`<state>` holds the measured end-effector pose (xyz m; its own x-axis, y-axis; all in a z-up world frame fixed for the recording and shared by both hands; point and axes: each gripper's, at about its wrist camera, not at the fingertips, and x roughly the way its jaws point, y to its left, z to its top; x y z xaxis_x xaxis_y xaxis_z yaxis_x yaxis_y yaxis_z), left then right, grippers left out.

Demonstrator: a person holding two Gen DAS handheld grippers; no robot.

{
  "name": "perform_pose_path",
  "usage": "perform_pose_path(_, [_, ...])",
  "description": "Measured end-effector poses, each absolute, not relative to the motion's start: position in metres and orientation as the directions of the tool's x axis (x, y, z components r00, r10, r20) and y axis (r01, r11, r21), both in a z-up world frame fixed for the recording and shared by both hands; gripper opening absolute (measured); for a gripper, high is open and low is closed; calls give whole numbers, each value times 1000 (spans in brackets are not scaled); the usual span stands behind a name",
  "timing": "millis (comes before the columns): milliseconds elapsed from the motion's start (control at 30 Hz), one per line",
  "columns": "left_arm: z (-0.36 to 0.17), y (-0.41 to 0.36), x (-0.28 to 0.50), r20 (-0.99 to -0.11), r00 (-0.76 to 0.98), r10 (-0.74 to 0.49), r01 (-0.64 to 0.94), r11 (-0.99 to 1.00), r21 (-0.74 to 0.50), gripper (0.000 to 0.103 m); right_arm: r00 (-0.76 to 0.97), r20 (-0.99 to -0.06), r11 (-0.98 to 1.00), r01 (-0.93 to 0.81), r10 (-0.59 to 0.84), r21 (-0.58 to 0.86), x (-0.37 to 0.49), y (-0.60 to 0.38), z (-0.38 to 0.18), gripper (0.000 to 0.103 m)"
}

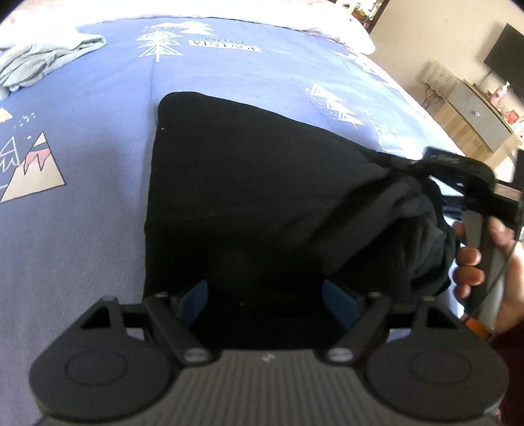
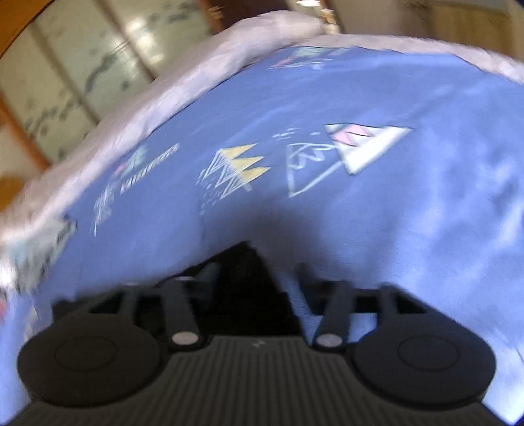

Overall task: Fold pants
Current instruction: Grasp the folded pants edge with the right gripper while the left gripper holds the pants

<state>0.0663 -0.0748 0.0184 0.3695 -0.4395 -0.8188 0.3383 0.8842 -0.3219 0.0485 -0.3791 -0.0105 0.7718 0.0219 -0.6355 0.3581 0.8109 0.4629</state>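
The black pants [image 1: 249,183] lie on the blue bed sheet [image 1: 82,229], partly folded, with one end bunched and lifted at the right. My left gripper [image 1: 267,295] sits over the near edge of the pants, its blue pads [image 1: 196,298] wide apart with black cloth between them. My right gripper [image 1: 422,164] is seen in the left wrist view, held by a hand, shut on the lifted bunch of pants. In the right wrist view, which is blurred, black cloth [image 2: 249,288] sits between the fingers of the right gripper [image 2: 252,272].
A crumpled light blue garment [image 1: 42,59] lies at the far left of the bed. A white quilt [image 1: 327,26] lines the far edge. A grey cabinet [image 1: 475,114] and a dark screen [image 1: 507,55] stand right of the bed.
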Motion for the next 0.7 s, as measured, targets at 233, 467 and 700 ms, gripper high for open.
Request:
perform_pose_path(233, [40,-57,63,-754,396,-524,321,848,-421,80,881,-471,857,276,-45,436,-35,-356,43,60])
perform_pose_path(467, [28,-63,66,-793,386,-471,299,877,-375,80,824,-520,925,-16,227,379,-70,-301,36,58])
perform_pose_path(700, [19,-68,62,-822,396,-409,323,900,-291,78,732,-656,947,50,182,318,-28,-286,-14,55])
